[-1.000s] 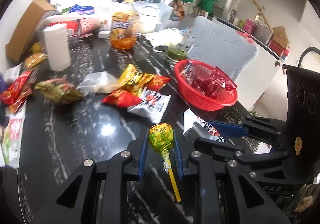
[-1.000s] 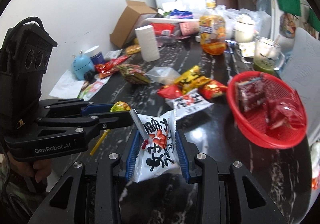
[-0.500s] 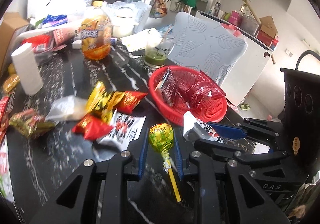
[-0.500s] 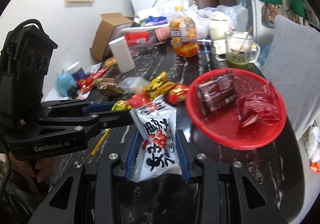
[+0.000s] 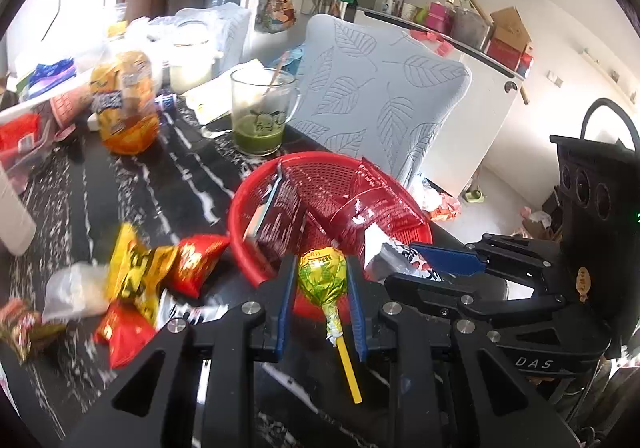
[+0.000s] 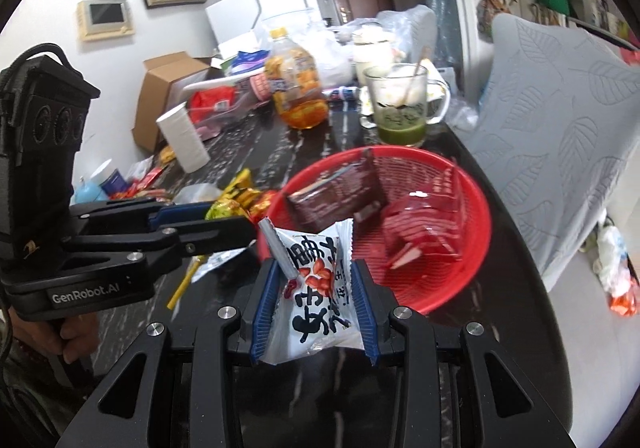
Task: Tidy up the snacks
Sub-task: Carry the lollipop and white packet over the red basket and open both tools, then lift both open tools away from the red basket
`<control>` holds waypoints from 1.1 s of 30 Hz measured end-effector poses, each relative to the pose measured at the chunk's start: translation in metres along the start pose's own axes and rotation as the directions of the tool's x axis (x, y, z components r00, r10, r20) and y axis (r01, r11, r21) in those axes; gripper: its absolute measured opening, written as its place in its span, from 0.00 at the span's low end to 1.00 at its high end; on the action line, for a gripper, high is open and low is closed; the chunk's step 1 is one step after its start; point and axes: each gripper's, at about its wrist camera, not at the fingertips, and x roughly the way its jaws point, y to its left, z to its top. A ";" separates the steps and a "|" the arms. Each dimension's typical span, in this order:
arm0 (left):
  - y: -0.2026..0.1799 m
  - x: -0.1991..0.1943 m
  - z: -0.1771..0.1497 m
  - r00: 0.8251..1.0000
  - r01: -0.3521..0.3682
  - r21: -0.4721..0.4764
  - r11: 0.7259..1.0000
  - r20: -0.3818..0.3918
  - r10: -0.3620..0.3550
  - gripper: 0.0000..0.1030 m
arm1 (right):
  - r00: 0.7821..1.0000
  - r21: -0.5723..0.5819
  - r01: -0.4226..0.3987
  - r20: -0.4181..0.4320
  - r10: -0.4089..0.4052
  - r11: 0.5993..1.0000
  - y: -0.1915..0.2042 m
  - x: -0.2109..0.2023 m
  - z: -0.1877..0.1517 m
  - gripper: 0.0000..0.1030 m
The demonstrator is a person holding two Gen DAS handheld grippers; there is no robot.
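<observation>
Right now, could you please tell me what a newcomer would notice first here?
The round red plastic mesh basket on the dark marble table, holding dark red packets. Just before it, the left gripper clamps a yellow-green wrapped lollipop, and the right gripper clamps a white peanut packet.

- "GenRobot.AI" in pale letters on the black body of the left gripper (image 6: 224,226), right wrist view
- "DAS" in pale letters on the black body of the right gripper (image 5: 404,260), left wrist view
- Large black Chinese characters on the white peanut packet (image 6: 316,284) clamped between the right gripper's blue pads; individual characters not reliably legible
- Print on the lollipop (image 5: 320,276) wrapper, too small to read
- Blue label band on the orange juice bottle (image 6: 298,87), text blurred
- Small print on the dark red packet (image 6: 340,189) in the red basket (image 6: 476,248), not legible
</observation>
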 end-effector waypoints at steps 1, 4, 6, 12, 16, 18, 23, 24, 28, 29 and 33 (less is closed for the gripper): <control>-0.001 0.003 0.002 1.000 0.001 0.004 1.000 -0.001 -0.001 0.23 | 1.000 0.003 -0.003 0.001 0.003 1.000 -0.002 0.000 0.001 0.36; -0.001 0.012 0.009 1.000 0.017 0.005 1.000 -0.012 -0.016 0.23 | 1.000 -0.004 0.017 0.013 -0.017 1.000 -0.007 -0.001 0.006 0.36; 0.000 0.019 0.012 1.000 0.023 0.001 1.000 -0.021 -0.023 0.23 | 1.000 -0.006 0.025 0.013 -0.025 1.000 -0.010 0.000 0.008 0.36; 0.003 0.033 0.016 0.999 0.000 0.009 1.000 -0.041 0.000 0.23 | 0.999 -0.011 0.039 0.022 -0.039 0.999 -0.016 0.004 0.015 0.37; 0.002 0.038 0.017 0.998 -0.040 0.024 0.999 -0.053 0.041 0.23 | 0.999 -0.021 0.053 0.008 -0.053 0.998 -0.016 0.009 0.015 0.46; 0.003 0.040 0.017 0.997 -0.052 0.031 0.998 -0.057 0.054 0.23 | 0.998 -0.015 0.056 -0.002 -0.056 0.998 -0.017 0.011 0.013 0.47; 0.007 0.051 0.016 0.989 -0.087 0.022 0.996 -0.119 0.089 0.25 | 0.999 0.027 0.046 -0.013 -0.046 0.999 -0.023 0.010 0.010 0.47; 0.008 0.052 0.017 0.988 -0.084 0.018 0.996 -0.125 0.086 0.28 | 0.999 0.032 0.051 -0.012 -0.050 0.998 -0.023 0.010 0.010 0.47; 0.006 0.050 0.016 0.990 -0.064 0.006 0.998 -0.127 0.064 0.57 | 0.998 0.040 0.065 -0.006 -0.065 0.997 -0.023 0.005 0.009 0.47; 0.005 0.049 0.015 0.991 -0.063 0.006 0.998 -0.122 0.063 0.61 | 0.998 0.042 0.066 -0.004 -0.066 0.997 -0.024 0.004 0.009 0.47; 0.003 0.046 0.015 0.991 -0.069 0.012 0.998 -0.116 0.069 0.61 | 0.997 0.043 0.074 0.005 -0.075 0.996 -0.022 0.000 0.008 0.47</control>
